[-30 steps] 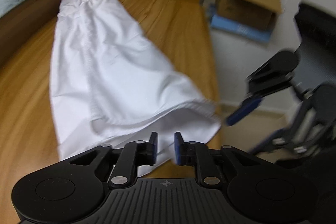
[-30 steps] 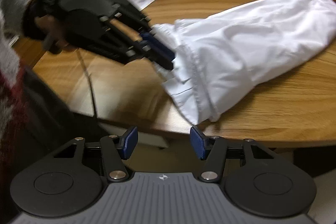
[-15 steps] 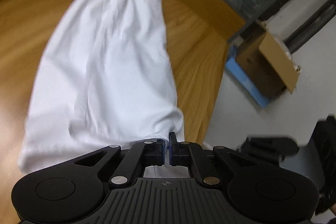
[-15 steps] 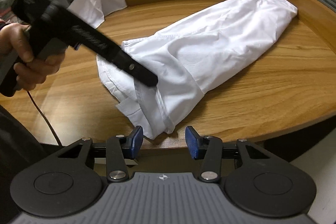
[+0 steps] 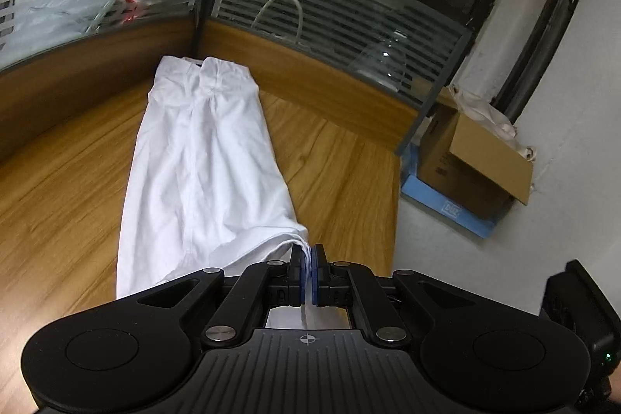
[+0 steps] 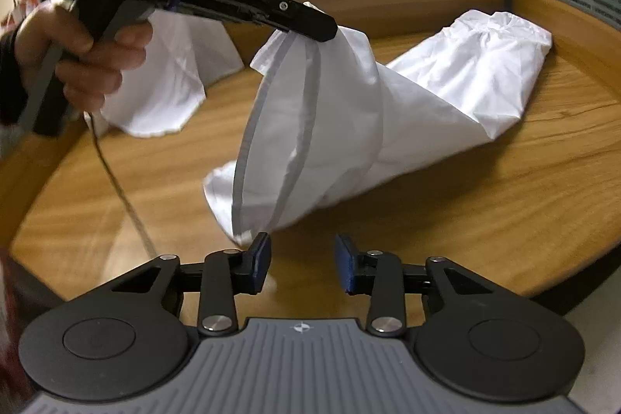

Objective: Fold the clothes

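Left tool (image 5: 309,272): pressed together on the hem edge of the white garment (image 5: 202,173); a thin fold of cloth shows between the blue pads (image 5: 319,274).
Left tool seen from the right wrist view (image 6: 310,26): raised above the tabletop (image 6: 485,189), pinching one corner at about 11 o'clock, with the hem hanging below it in an open loop.
Right tool (image 6: 302,264): spread wide, holding nothing, low at 6 o'clock with the hem's bottom corner just beyond its left pad (image 6: 261,258).
Garment: long and white, possibly trousers or a skirt; its far end rests flat toward 1 o'clock against the wooden partition, while the near end is lifted.
Second white cloth (image 6: 167,84): lies apart at 10 o'clock.
Step in hand, as I judge it: securing the free hem corner so both corners are held.
Doing it well: close the right tool on the doubled hem rather than one layer, match its height to the left tool, and keep the edge taut and straight before carrying it toward the far end.
Risk: the sagging loop may twist.
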Tool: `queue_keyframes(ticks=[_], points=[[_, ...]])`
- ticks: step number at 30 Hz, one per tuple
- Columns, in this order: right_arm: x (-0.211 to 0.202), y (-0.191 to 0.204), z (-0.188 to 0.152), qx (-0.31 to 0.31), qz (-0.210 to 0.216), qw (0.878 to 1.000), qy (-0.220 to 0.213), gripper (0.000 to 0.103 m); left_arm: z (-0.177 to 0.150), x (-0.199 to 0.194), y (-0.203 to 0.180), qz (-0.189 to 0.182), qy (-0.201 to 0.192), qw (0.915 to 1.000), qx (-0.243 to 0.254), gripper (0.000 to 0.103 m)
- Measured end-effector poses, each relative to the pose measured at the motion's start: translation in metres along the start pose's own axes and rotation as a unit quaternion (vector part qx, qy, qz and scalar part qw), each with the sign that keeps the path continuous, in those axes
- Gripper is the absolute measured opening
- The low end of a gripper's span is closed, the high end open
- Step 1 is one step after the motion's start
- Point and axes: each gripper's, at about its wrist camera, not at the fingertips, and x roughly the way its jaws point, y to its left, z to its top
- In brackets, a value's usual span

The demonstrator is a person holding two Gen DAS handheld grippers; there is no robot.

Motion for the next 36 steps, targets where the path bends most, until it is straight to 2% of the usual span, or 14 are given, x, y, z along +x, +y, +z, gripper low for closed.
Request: queue_keyframes(ticks=[4,5,6,7,13,18,20,23,24,28,30,31,35,36], points=[[0.013,-0.003,0.018,0.023,0.026,0.999,-0.016,0.038,0.002,0.001,-0.001,-0.007,0.002,1.0000,0.004,0.005],[0.016,-0.003,0.020,0.031,0.027,0.999,-0.013,0.034,0.000,0.000,-0.002,-0.009,0.004,0.9999,0.006,0.005],[0.020,-0.002,0.021,0.039,0.027,0.999,-0.006,0.013,-0.001,0.000,-0.002,-0.011,0.007,0.9999,0.007,0.005],[0.024,-0.001,0.021,0.048,0.026,0.999,0.001,0.005,-0.004,0.000,-0.003,-0.013,0.009,0.9998,0.010,0.005],[-0.004,0.026,-0.006,0.045,-0.030,0.998,-0.027,0.004,-0.039,0.000,-0.013,-0.008,0.032,0.9980,0.053,0.006],[-0.017,0.036,-0.038,0.050,-0.061,0.997,0.001,0.004,-0.076,0.001,-0.023,0.002,0.061,0.9925,0.106,0.007],[-0.019,0.037,-0.047,0.050,-0.073,0.996,0.015,0.005,-0.090,-0.004,-0.026,0.011,0.067,0.9886,0.134,0.015],[-0.021,0.035,-0.051,0.056,-0.100,0.993,0.019,0.006,-0.106,-0.013,-0.023,0.033,0.070,0.9843,0.159,0.028],[-0.021,0.034,-0.049,0.056,-0.108,0.992,0.017,0.009,-0.110,-0.015,-0.021,0.043,0.070,0.9828,0.165,0.028],[-0.014,0.033,-0.037,0.038,-0.138,0.990,0.015,0.036,-0.121,-0.020,-0.008,0.091,0.069,0.9764,0.183,0.035],[-0.007,0.033,-0.030,0.023,-0.139,0.990,0.014,0.051,-0.120,-0.020,-0.001,0.109,0.066,0.9744,0.185,0.040],[-0.003,0.033,-0.027,0.016,-0.139,0.990,0.013,0.055,-0.117,-0.020,0.001,0.112,0.062,0.9741,0.186,0.042],[0.014,0.037,-0.015,-0.019,-0.152,0.988,0.028,0.055,-0.101,-0.021,0.011,0.093,0.038,0.9812,0.165,0.050],[0.017,0.038,-0.013,-0.026,-0.155,0.987,0.032,0.054,-0.094,-0.022,0.014,0.082,0.032,0.9859,0.142,0.050]])
